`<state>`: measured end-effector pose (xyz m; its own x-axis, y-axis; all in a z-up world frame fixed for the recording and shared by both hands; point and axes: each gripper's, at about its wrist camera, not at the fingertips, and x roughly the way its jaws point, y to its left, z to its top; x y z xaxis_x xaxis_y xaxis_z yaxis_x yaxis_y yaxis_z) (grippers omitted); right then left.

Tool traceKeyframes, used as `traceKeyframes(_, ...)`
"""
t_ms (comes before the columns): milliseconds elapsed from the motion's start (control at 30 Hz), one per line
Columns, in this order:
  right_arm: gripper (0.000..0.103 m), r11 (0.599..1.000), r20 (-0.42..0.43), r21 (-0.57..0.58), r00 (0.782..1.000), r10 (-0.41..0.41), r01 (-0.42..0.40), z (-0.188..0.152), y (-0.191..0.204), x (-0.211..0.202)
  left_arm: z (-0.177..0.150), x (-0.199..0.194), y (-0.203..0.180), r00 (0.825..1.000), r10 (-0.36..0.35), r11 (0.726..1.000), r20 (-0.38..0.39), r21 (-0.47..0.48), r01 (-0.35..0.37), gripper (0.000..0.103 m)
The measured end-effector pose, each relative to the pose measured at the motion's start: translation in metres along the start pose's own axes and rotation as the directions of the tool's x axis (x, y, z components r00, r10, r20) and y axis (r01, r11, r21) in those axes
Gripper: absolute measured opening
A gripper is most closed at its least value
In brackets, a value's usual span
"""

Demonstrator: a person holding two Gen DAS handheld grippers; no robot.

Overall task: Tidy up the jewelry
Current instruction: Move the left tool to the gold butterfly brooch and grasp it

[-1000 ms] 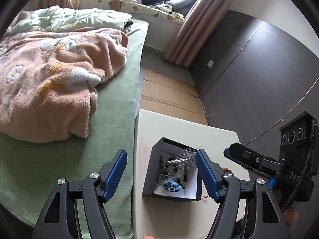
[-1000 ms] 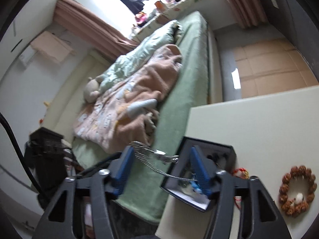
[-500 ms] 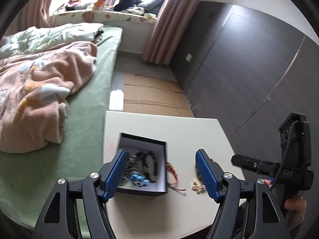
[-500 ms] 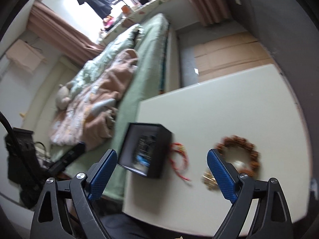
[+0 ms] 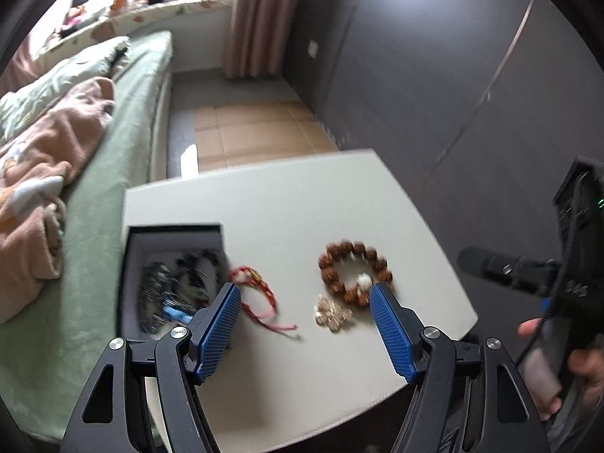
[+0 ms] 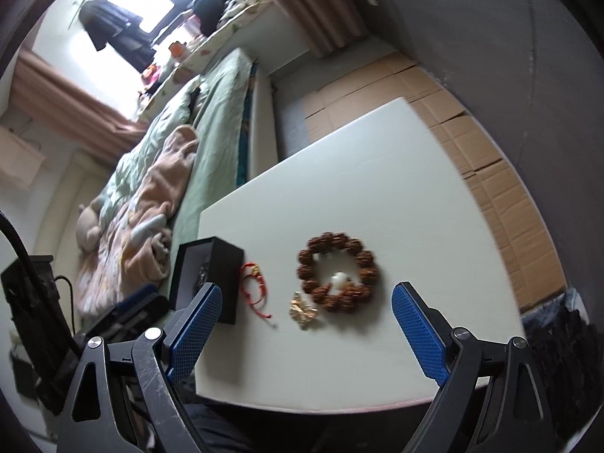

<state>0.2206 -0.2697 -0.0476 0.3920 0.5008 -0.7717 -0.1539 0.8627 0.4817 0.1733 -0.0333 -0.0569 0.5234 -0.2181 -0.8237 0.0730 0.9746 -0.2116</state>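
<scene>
A black jewelry box point(image 5: 171, 234) point(image 6: 222, 260) stands open at the left of the white table point(image 5: 302, 204) point(image 6: 358, 196), with dark beads and a blue piece inside. Beside it lie a red cord bracelet point(image 5: 260, 290) point(image 6: 255, 287), a small gold piece point(image 5: 331, 313) point(image 6: 303, 311) and a brown bead bracelet point(image 5: 355, 271) point(image 6: 338, 275). My left gripper point(image 5: 305, 302) is open and empty above the near table edge. My right gripper point(image 6: 307, 302) is open and empty, held above the gold piece.
A bed with green sheet point(image 5: 113, 120) and pink blanket point(image 5: 45, 139) runs along the table's left side. Cardboard-covered floor point(image 5: 249, 132) lies beyond. A dark wall panel point(image 5: 453, 75) stands at the right. The other hand-held gripper's body point(image 5: 566, 271) shows at the right.
The silver chain the right gripper held over the box is gone from its fingers, which have opened. Both grippers have swung right, away from the box, over the loose pieces.
</scene>
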Motion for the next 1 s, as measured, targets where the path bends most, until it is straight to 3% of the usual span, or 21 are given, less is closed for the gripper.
traceKeyframes(400, 0.092, 0.996, 0.006, 0.081, 0.999, -0.035, 0.035, -0.007, -0.034, -0.006, -0.012, 0.076, -0.037, 0.986, 0.028, 0.995, -0.167, 0.097, -0.011, 0.072)
traceKeyframes(900, 0.092, 0.991, -0.027, 0.116, 0.997, -0.07, 0.073, 0.002, -0.054, 0.011, -0.029, 0.124, -0.05, 0.968, 0.09, 0.977, -0.234, 0.211, -0.04, 0.072)
traceKeyframes(1000, 0.092, 0.991, -0.055, 0.107, 0.995, -0.079, 0.085, 0.002, -0.053, 0.023, -0.03, 0.13, -0.048, 0.963, 0.111, 0.974, -0.245, 0.22, -0.056, 0.062)
